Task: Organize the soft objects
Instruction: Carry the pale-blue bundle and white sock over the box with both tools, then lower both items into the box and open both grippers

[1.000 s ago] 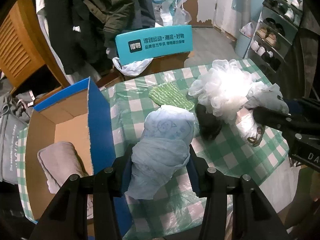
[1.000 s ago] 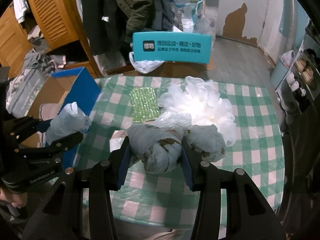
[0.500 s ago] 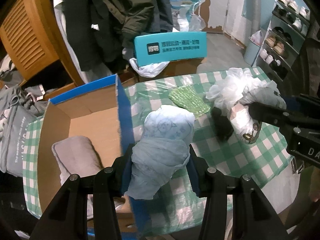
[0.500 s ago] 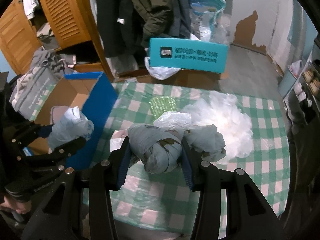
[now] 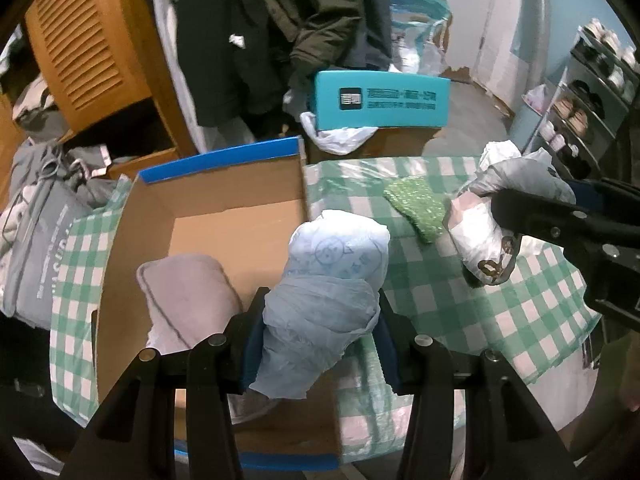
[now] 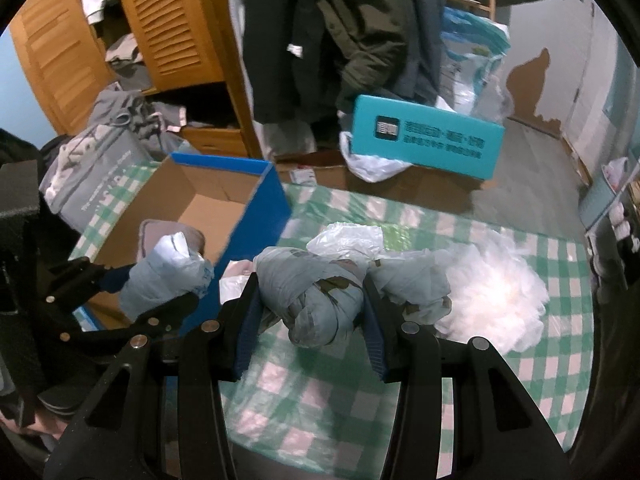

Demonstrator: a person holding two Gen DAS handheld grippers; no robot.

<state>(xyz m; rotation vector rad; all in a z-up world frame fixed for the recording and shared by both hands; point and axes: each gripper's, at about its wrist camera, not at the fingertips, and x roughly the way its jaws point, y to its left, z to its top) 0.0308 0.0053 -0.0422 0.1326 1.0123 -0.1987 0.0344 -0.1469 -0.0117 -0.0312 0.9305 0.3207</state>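
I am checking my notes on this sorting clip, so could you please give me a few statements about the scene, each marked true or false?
1. The left tongs are shut on a pale blue bundle. True.
2. The cardboard box holds nothing. False: a folded grey cloth lies inside.
3. The right tongs grip a knotted grey bundle. True.
4. The green sparkly cloth is in the box. False: it lies on the checked tablecloth.
5. The white fluffy pouf is held by the tongs. False: it rests on the tablecloth.
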